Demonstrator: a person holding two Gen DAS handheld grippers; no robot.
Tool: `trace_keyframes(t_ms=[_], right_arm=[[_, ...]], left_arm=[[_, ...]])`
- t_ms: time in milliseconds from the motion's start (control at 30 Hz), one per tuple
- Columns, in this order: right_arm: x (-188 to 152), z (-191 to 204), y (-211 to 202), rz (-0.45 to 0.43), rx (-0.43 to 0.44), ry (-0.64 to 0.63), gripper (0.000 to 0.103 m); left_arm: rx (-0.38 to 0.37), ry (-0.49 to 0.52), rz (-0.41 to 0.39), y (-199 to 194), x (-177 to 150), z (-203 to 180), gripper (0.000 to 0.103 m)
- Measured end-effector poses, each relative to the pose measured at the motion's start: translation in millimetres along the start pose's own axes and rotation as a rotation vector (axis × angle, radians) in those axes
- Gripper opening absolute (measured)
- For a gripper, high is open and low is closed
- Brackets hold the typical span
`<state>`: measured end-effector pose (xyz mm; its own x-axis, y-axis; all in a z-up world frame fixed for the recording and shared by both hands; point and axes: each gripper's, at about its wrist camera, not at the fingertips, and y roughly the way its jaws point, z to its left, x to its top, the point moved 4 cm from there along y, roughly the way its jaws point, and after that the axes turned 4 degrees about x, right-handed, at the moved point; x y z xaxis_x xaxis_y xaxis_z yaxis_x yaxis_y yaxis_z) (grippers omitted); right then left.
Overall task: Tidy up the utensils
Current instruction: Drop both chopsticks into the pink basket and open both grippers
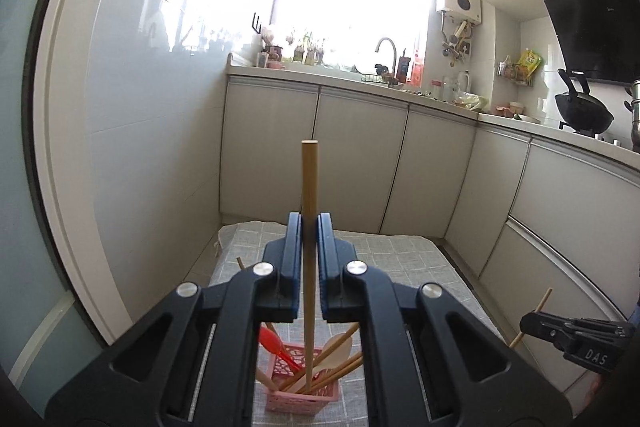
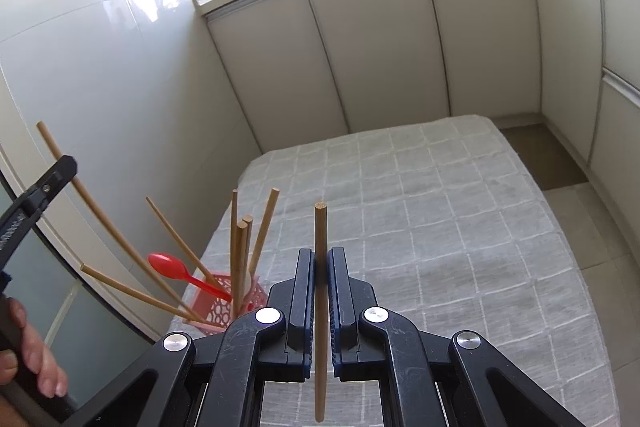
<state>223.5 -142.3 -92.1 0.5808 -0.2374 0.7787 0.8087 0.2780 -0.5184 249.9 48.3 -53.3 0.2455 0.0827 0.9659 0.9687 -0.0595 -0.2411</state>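
My left gripper point(image 1: 309, 223) is shut on a wooden chopstick point(image 1: 309, 179) held upright, its lower end inside the pink basket point(image 1: 304, 397) below. The basket holds several wooden chopsticks, a wooden spoon point(image 1: 336, 355) and a red plastic spoon point(image 1: 274, 343). My right gripper point(image 2: 320, 257) is shut on another wooden chopstick point(image 2: 321, 235), held upright above the grey checked cloth point(image 2: 420, 227), to the right of the pink basket point(image 2: 224, 307). The left gripper point(image 2: 36, 195) with its chopstick shows at the left edge of the right wrist view. The right gripper point(image 1: 576, 339) shows at the right of the left wrist view.
The cloth-covered table point(image 1: 400, 259) stands in a narrow kitchen. White cabinets point(image 2: 380, 39) run along the far side and the right. A tiled wall point(image 1: 152, 107) is on the left. The counter holds a sink faucet point(image 1: 386, 55) and a wok point(image 1: 584, 111).
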Motion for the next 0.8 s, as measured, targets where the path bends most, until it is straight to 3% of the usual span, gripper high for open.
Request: trace_keyframes(t_ms=[200, 400, 567, 800], right_arm=[[0.9, -4.9, 0.9, -0.005, 0.007, 0.018, 0.005], [1.5, -6.3, -0.8, -0.011, 0.013, 0.023, 0.005], [2.9, -3.4, -3.5, -0.024, 0.021, 0.026, 0.005], [10.7, 9.4, -16.1, -0.085, 0.053, 0.028, 0.005]], left_arm=[[0.037, 0.132, 0.0, 21.5, -22.2, -10.4, 0.008], [0.025, 0.2, 0.108, 41.4, -48.5, -9.7, 0.009], [-0.025, 0.135, 0.17, 30.6, -43.0, -2.4, 0.038], [-0.061, 0.131, 0.207, 2.0, -35.7, -1.3, 0.048]])
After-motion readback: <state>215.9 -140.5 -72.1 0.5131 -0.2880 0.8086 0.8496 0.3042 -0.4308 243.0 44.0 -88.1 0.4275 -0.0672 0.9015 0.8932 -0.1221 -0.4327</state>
